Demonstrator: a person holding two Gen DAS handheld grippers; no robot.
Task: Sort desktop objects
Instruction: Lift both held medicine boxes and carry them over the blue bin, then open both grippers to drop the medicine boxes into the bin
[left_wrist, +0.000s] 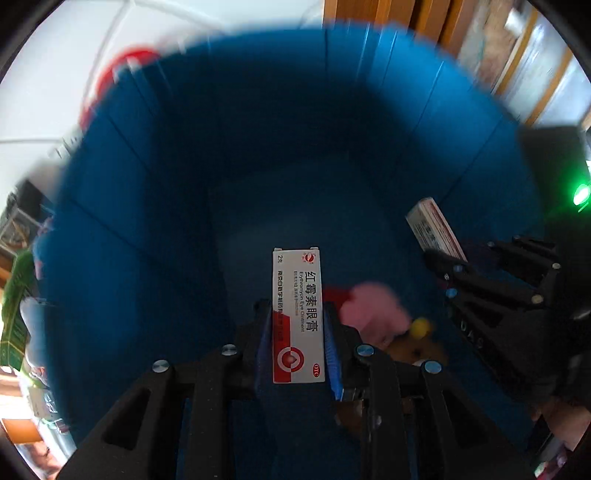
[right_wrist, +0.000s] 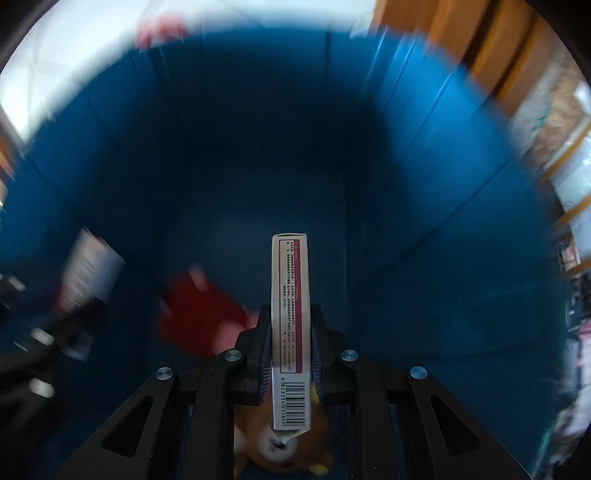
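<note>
Both grippers hang over the open blue bin, looking down into it. My left gripper is shut on a white and red eye ointment box. My right gripper is shut on a narrow white medicine box with a maroon panel and barcode. The right gripper and its box also show in the left wrist view. The left gripper's box shows blurred in the right wrist view.
On the bin floor lie a red and pink soft item and a brown teddy bear. The blue bin walls surround both grippers. White surface and wooden furniture lie beyond the rim. A green box stands left.
</note>
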